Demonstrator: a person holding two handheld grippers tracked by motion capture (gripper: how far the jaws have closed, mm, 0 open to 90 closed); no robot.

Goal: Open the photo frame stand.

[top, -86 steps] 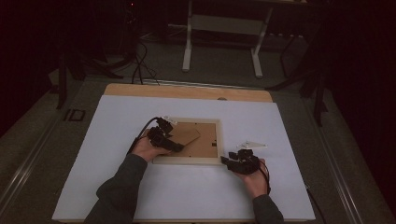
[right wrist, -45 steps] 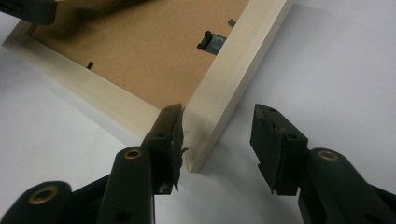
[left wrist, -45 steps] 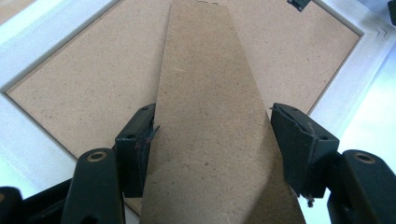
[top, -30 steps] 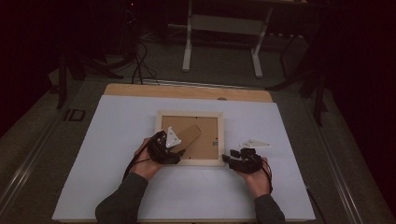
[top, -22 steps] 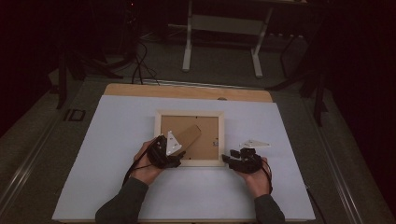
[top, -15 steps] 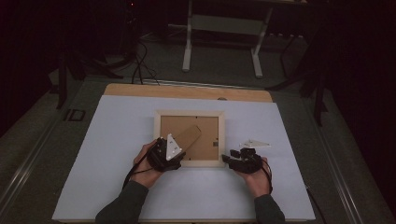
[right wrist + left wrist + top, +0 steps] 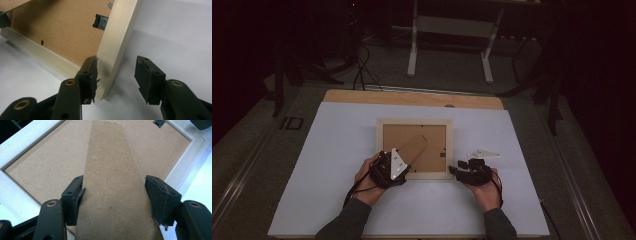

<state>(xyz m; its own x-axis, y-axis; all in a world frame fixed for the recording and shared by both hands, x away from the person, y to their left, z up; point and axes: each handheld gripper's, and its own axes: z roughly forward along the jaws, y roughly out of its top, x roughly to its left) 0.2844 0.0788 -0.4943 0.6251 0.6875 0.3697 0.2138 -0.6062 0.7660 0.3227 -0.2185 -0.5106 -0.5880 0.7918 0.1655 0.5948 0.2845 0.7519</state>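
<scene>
Between my left gripper [image 7: 113, 195]'s black jaws I see the stand flap [image 7: 112, 185], a speckled tan-brown fibreboard. Behind it, the backing board [image 7: 50, 162] is the same brown, a shade paler. The picture frame [image 7: 117, 37] past my right gripper [image 7: 116, 77] is cream-white wood, with a small dark metal hanger [image 7: 100, 22] above the jaws. Under both grippers the table cover [image 7: 337, 145] is plain white; the table edge [image 7: 412, 98] beyond shows light wood. My sleeves [image 7: 344, 222] are dark grey.
</scene>
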